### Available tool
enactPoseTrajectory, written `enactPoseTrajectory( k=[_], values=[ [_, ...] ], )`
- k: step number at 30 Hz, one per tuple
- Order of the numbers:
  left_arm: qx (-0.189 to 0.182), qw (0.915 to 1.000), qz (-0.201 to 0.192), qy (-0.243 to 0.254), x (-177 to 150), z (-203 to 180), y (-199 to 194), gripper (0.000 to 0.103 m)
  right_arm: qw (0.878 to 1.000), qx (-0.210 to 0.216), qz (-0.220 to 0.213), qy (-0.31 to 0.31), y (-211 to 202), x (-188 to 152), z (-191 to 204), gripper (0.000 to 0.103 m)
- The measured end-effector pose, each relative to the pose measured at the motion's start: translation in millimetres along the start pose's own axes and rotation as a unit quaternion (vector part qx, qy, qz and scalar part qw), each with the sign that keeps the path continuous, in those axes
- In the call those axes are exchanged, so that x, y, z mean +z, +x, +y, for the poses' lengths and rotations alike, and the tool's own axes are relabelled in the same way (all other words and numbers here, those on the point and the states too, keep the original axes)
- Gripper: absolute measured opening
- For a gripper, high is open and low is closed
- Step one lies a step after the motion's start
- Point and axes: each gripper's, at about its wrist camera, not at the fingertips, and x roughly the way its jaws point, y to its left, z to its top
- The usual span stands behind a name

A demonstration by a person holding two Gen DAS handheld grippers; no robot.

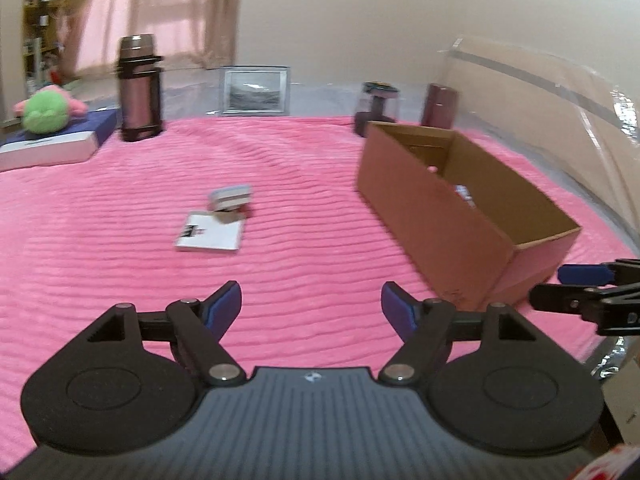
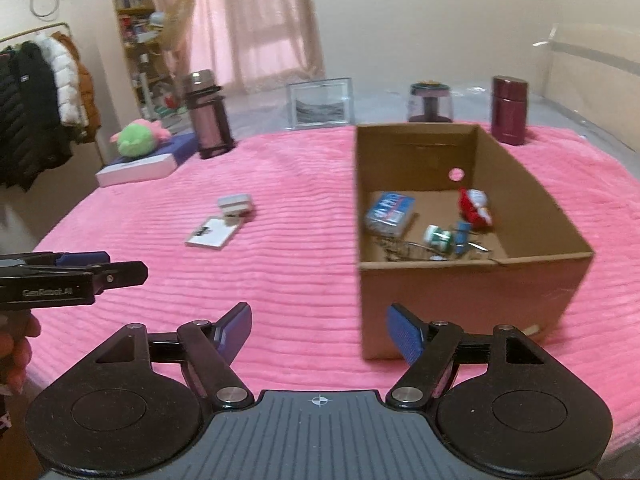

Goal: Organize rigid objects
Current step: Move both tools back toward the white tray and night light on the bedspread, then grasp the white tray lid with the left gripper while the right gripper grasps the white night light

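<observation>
An open cardboard box [image 2: 460,276] stands on the pink ribbed blanket [image 2: 280,264] at the right; it appears as the box [image 1: 436,216] in the left wrist view too. Inside lie a blue packet [image 2: 390,208], a red and white toy [image 2: 476,206], a small green and white roll [image 2: 438,236] and other small items. On the blanket's middle lie a flat white card [image 1: 210,234] and a small grey block [image 1: 231,197] touching its far edge. My left gripper [image 1: 311,308] is open over bare blanket. My right gripper [image 2: 319,330] is open and holds nothing, just before the box's near left corner.
Along the far edge stand a tall dark flask [image 2: 208,114], a picture frame [image 2: 320,98], a clear jar [image 2: 430,102] and a maroon canister [image 2: 509,110]. A green plush toy [image 2: 136,140] lies on a white and blue box [image 2: 144,166]. Coats hang at the left.
</observation>
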Motion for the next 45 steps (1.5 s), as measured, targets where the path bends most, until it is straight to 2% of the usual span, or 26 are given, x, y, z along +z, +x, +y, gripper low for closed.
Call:
enactPoseTrajectory(
  k=[8, 18, 36, 45],
  values=[
    [0.035, 0.9991, 0.004, -0.024, -6.8, 36.2, -9.4, 0.075, 1.000, 0.024, 0.006, -0.019, 17.7, -4.9, 28.4, 0.072],
    [0.064, 0.9971, 0.021, -0.038, -20.4, 64.1, -8.0, 0.078, 0.998, 0.044, 0.017, -0.038, 40.2, -10.5, 53.2, 0.072],
    [0.073, 0.9957, 0.037, -0.044, -21.3, 92.1, 22.2, 0.082, 0.997, 0.048, 0.029, -0.056, 90.4, -6.1, 70.8, 0.072],
    [0.074, 0.9957, 0.042, -0.035, -10.6, 107.4, 52.8, 0.090, 0.996, 0.044, 0.031, -0.072, 124.1, 4.9, 79.6, 0.072]
  ],
)
